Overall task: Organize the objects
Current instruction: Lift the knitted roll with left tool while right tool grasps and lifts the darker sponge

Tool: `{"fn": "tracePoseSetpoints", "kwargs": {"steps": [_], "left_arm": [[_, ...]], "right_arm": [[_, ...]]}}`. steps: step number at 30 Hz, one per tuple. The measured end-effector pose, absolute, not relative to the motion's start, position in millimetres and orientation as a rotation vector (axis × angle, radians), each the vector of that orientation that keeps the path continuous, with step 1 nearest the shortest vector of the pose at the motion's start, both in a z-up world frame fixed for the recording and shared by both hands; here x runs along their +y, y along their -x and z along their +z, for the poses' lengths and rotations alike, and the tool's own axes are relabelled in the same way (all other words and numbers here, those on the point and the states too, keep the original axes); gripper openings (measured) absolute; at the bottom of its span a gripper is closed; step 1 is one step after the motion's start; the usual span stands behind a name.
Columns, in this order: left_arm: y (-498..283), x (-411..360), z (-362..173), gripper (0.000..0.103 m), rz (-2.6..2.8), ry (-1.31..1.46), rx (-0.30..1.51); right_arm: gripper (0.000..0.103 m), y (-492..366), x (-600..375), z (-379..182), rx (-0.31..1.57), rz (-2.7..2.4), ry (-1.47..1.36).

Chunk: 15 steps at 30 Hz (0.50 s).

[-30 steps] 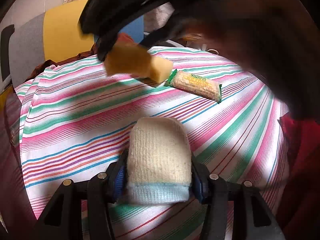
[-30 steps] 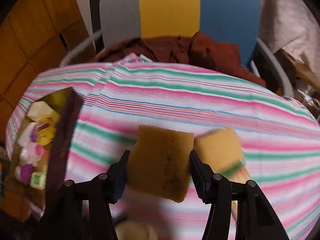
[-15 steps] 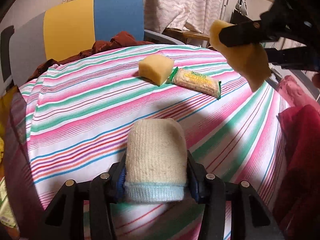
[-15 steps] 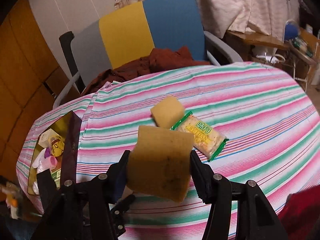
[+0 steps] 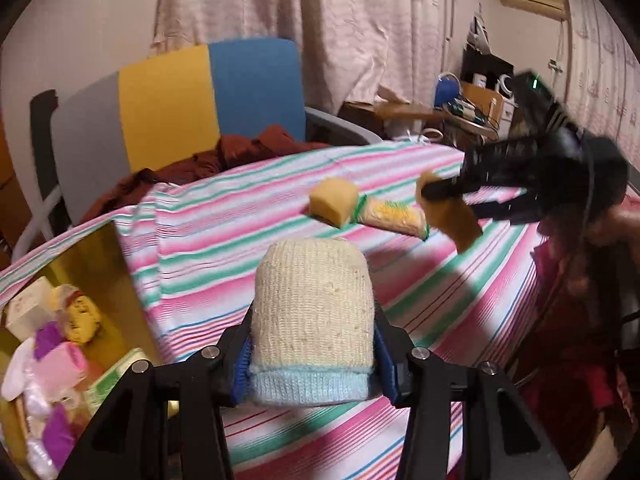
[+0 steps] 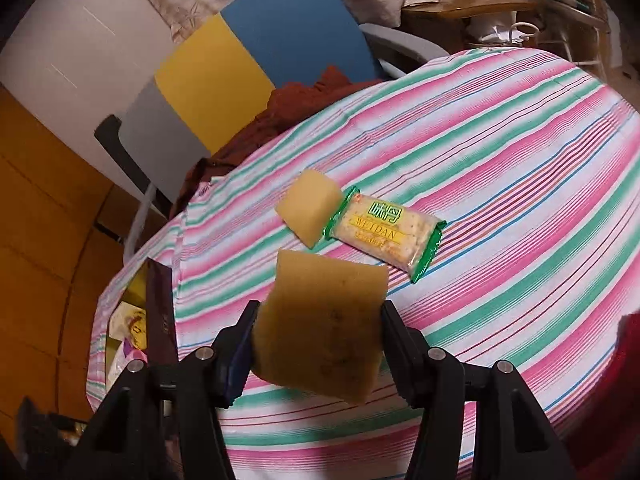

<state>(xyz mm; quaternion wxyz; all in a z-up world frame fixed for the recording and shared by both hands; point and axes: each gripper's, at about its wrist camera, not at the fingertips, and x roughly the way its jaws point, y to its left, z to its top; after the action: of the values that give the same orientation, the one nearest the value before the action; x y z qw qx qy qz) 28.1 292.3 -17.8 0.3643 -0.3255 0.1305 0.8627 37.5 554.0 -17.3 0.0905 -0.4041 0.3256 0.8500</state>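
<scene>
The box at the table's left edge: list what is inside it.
The box holds a heap of small packets: white, pink, purple, yellow and a green one. Whatever lies under the top layer is covered, and the picture edge cuts off part of the box.

Pale curtains (image 5: pixel 360 20); grey-yellow-blue chair (image 5: pixel 180 108); striped tablecloth (image 6: pixel 520 152); cluttered wooden desk (image 5: pixel 420 112).

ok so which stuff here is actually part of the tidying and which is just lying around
Part of the job:
- knitted roll in the left gripper
- sponge in the right gripper
- second sponge and snack packet, touching on the striped cloth
- gold box of small items

Just lying about:
- chair
- brown garment
- cluttered desk
</scene>
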Motion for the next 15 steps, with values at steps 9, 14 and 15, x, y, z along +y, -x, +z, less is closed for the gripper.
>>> {"fn": "tracePoseSetpoints", "kwargs": {"steps": [9, 14, 15], "left_arm": [[-17.8, 240.4, 7.2, 0.05, 2.343, 0.839, 0.271], [-4.0, 204.6, 9.3, 0.05, 2.415, 0.874, 0.208], [-2.4, 197.6, 9.7, 0.05, 2.427, 0.881, 0.193]], "right_arm": [[0.059, -38.8, 557.3, -20.4, 0.965, 2.479, 1.201], [0.059, -37.0, 554.7, -21.6, 0.928, 2.456, 1.235], [0.059, -36.4, 553.4, -21.8, 0.918, 2.452, 1.244]]}}
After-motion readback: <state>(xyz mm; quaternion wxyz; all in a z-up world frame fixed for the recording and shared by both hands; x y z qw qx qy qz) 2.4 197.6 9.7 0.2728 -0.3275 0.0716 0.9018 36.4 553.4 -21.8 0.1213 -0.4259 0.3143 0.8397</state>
